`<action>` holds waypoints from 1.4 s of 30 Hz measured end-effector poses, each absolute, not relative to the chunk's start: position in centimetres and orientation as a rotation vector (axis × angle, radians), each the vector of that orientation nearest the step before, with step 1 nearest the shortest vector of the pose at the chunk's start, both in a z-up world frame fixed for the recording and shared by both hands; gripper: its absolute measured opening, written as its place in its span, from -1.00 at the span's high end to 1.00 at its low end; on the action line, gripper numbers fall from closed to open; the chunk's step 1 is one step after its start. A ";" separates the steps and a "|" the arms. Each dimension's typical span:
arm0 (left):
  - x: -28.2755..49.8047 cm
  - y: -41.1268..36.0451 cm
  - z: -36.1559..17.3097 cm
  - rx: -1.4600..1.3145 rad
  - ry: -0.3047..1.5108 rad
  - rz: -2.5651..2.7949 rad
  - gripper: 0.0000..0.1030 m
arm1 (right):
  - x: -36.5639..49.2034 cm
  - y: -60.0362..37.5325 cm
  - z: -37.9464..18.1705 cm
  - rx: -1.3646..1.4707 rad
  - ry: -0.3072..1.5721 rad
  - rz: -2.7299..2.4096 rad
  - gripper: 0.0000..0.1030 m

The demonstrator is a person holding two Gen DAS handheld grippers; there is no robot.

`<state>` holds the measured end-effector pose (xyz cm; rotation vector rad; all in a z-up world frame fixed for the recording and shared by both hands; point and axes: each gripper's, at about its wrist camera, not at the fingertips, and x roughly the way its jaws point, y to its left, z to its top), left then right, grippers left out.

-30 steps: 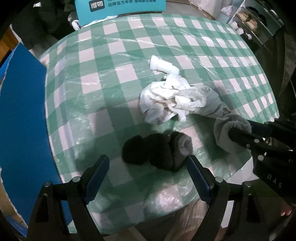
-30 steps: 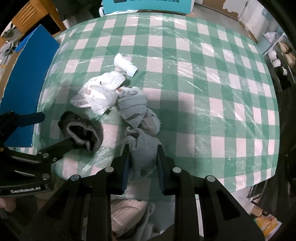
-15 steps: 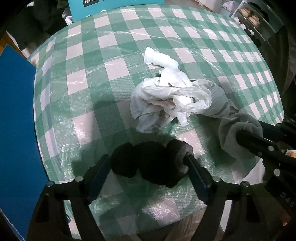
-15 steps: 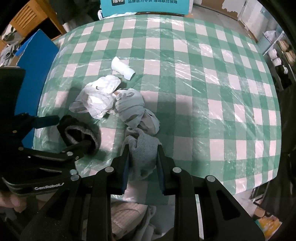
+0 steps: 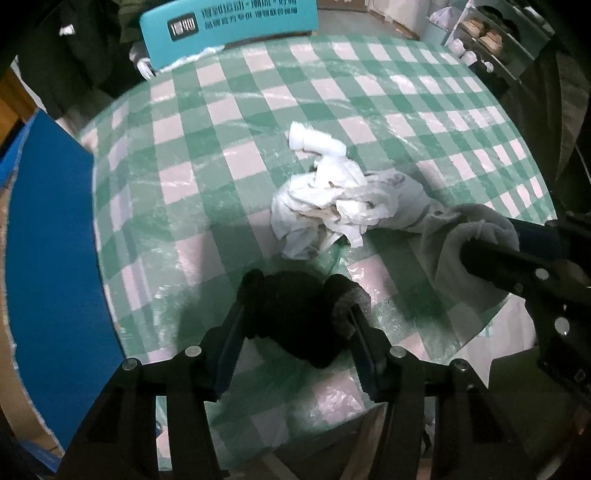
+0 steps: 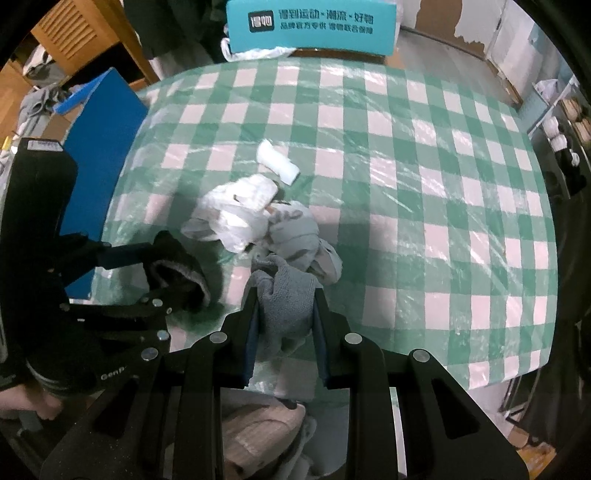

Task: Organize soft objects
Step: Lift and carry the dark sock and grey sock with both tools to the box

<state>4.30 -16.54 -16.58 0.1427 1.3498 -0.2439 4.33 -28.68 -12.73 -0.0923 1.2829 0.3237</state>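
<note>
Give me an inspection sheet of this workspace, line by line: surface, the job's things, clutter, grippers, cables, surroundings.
Surface: round table, green and white checked cloth under clear plastic.
Job's things: dark knit item at the near edge; grey sock; white crumpled cloth and light grey garment heaped mid-table; white roll just beyond the heap.
Clutter: nothing seen.
Grippers: left gripper has just been closing and now presses on the dark knit item; right gripper shut on the grey sock.
Cables: nothing seen.
Surroundings: blue board on the left; teal sign behind the table; shelf at far right.
</note>
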 end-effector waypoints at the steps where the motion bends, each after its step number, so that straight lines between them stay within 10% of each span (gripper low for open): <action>1: 4.3 -16.3 -16.2 0.146 1.340 -0.241 -0.07 | 4.3 -28.5 -12.5 -0.095 1.277 0.325 0.53; 42: 2.3 -10.5 -6.0 0.192 1.074 -0.149 -0.07 | 4.8 -23.0 -3.2 -0.111 1.039 0.417 0.53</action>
